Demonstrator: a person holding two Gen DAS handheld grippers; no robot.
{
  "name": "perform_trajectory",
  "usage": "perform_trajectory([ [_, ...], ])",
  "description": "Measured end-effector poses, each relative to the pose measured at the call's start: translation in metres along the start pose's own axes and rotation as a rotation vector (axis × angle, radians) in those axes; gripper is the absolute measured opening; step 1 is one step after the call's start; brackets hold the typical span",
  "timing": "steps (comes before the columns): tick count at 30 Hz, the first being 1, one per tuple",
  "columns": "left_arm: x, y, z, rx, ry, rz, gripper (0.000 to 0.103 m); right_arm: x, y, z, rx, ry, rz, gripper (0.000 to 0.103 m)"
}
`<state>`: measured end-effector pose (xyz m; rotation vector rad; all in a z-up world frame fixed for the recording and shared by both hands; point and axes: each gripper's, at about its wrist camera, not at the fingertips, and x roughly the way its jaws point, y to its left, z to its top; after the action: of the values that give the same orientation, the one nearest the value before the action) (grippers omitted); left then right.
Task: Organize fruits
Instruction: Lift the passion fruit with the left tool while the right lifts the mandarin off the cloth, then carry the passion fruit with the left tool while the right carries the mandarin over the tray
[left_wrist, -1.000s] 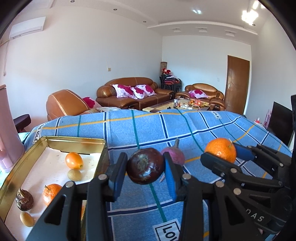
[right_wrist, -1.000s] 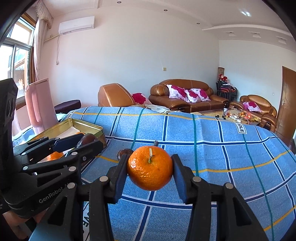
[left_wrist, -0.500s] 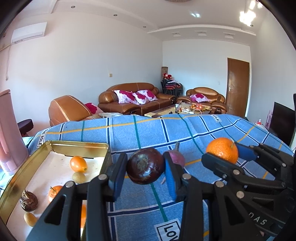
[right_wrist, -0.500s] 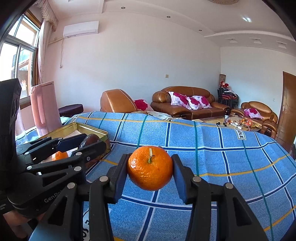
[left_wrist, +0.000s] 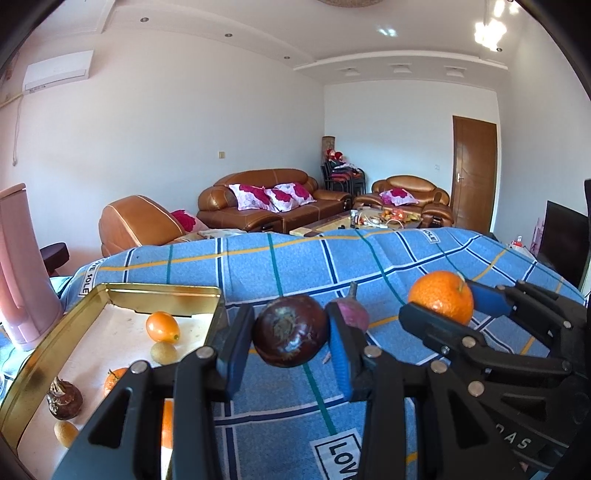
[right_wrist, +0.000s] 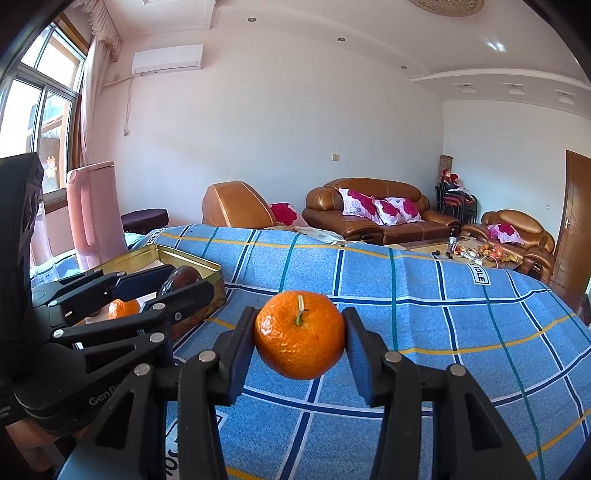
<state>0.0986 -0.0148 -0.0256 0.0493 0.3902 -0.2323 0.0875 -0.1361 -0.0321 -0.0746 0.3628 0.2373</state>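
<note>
We are seeing a dark purple fruit (left_wrist: 290, 330) sitting between the left gripper (left_wrist: 290, 345) pads, above the blue plaid cloth (left_wrist: 388, 266), just right of the gold tray (left_wrist: 48, 332) holding small fruits. A leather sofa (left_wrist: 266, 203) is standing beyond. Both grippers are clamping: the left on this fruit, the right gripper (right_wrist: 300, 345) on a mandarin (right_wrist: 300, 334).

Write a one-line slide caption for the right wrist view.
Right gripper clamps a tangerine above the blue checked cloth; the gold tray sits left.
</note>
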Motion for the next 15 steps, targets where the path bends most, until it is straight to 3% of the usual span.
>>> perform_trajectory([
  [15,-0.0020,0.0085,-0.0013,-0.024,0.031,0.005,0.040,-0.0005,0.0027,0.0008,0.004,0.003,0.003,0.048],
])
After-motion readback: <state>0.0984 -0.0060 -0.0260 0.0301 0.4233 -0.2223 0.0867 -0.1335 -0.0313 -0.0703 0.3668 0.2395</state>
